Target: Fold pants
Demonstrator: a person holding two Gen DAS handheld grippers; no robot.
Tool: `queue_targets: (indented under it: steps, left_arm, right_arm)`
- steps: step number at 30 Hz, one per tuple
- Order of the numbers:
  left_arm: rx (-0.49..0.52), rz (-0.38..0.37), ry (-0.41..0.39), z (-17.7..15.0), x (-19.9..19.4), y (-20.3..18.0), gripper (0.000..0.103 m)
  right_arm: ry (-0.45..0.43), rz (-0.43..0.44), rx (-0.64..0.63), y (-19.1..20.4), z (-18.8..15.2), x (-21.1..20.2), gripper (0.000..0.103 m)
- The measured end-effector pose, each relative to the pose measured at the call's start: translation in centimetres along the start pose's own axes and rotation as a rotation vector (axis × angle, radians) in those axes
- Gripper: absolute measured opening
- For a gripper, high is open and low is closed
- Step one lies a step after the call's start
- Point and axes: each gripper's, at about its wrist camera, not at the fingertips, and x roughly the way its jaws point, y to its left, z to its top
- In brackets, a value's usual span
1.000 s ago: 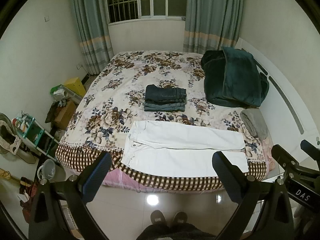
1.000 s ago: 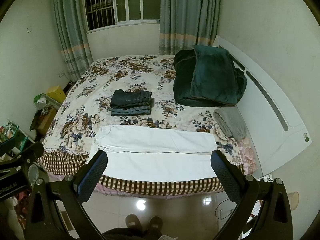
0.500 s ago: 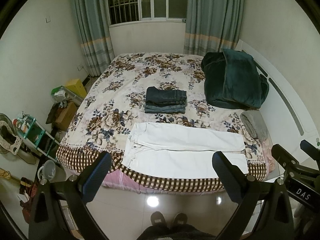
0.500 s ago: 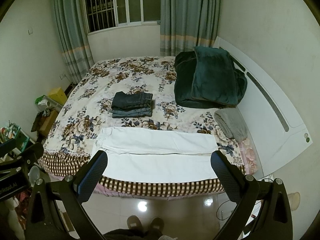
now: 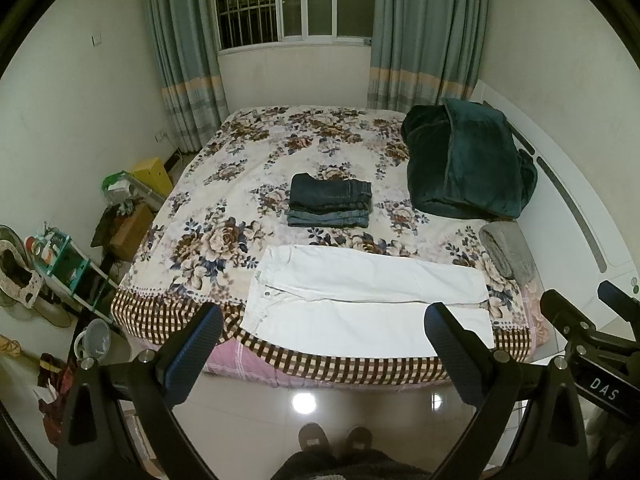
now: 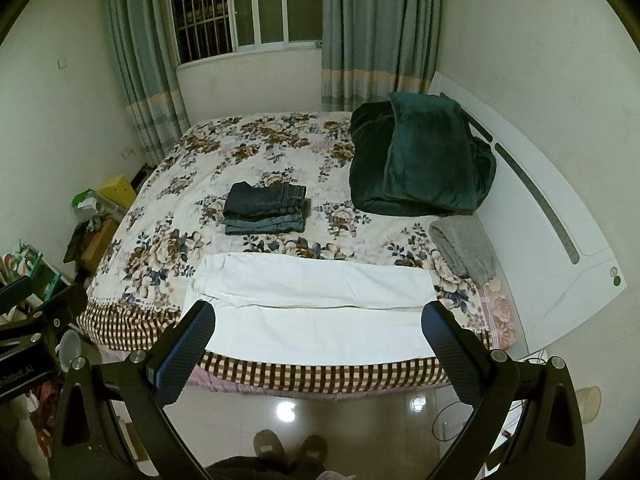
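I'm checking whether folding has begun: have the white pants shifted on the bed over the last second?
No. The white pants lie flat at the bed's near edge, below the folded jeans, same as before.

Pale walls [image 5: 60,120]. Barred window [image 5: 292,0] at far wall, grey-green curtains [image 5: 424,32] either side. Bed with floral cover [image 5: 248,168] fills the room; white headboard [image 6: 532,220] right. Glossy tiled floor [image 5: 248,424] near, lamp glare. Cluttered shelf [image 5: 68,260] left.
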Motion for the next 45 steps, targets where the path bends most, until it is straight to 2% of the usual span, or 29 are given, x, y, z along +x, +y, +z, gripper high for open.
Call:
queue_targets:
  steps: [8, 12, 15, 19, 22, 28, 30, 32, 34, 35, 37, 39, 41, 45]
  left_arm:
    - [-0.009, 0.003, 0.006, 0.1, -0.2, -0.3, 0.103]
    - [-0.023, 0.031, -0.007, 0.4, 0.5, -1.1, 0.103]
    - [-0.050, 0.067, -0.036, 0.9, 2.4, -1.3, 0.103]
    - [-0.096, 0.136, -0.056, 2.2, 7.2, -1.0, 0.103]
    - [-0.130, 0.190, -0.012, 3.1, 12.9, -0.9, 0.103]
    - [-0.175, 0.209, 0.240, 5.5, 28.9, -0.4, 0.103]
    - [-0.192, 0.228, 0.322, 6.3, 35.4, -0.2, 0.103]
    - [-0.224, 0.238, 0.413, 7.0, 42.6, 0.4, 0.103]
    - [-0.260, 0.251, 0.488, 7.4, 48.1, 1.0, 0.103]
    - [-0.298, 0.246, 0.543, 7.4, 52.3, 1.6, 0.103]
    - [-0.351, 0.247, 0.604, 7.5, 57.7, 2.9, 0.103]
    - [-0.424, 0.245, 0.680, 7.2, 64.0, 4.2, 0.103]
    - [-0.510, 0.241, 0.732, 6.4, 69.5, 5.9, 0.101]
    - [-0.642, 0.224, 0.798, 5.0, 78.2, 7.8, 0.097]
  right_arm:
    - [0.014, 0.014, -0.004, -0.8, -0.3, 0.6, 0.103]
    - [0.016, 0.012, 0.004, -1.0, -0.5, 1.1, 0.103]
    - [0.027, -0.009, 0.027, -2.3, -0.4, 3.2, 0.103]
    - [0.049, -0.056, 0.080, -5.3, 0.0, 8.8, 0.103]
    - [0.102, -0.099, 0.134, -7.6, 0.9, 14.7, 0.103]
    - [0.279, -0.132, 0.298, -13.3, 2.6, 30.3, 0.103]
    - [0.325, -0.148, 0.342, -15.2, 3.0, 35.7, 0.103]
    - [0.386, -0.153, 0.406, -17.4, 3.2, 42.4, 0.103]
    - [0.459, -0.152, 0.488, -19.3, 3.2, 49.5, 0.103]
    - [0.481, -0.148, 0.526, -20.3, 3.1, 52.4, 0.103]
    - [0.557, -0.143, 0.620, -22.4, 2.6, 59.8, 0.103]
    - [0.603, -0.148, 0.685, -23.9, 1.8, 65.5, 0.103]
    - [0.659, -0.164, 0.755, -25.5, 0.6, 71.8, 0.103]
    - [0.719, -0.197, 0.872, -28.2, -2.0, 81.0, 0.103]
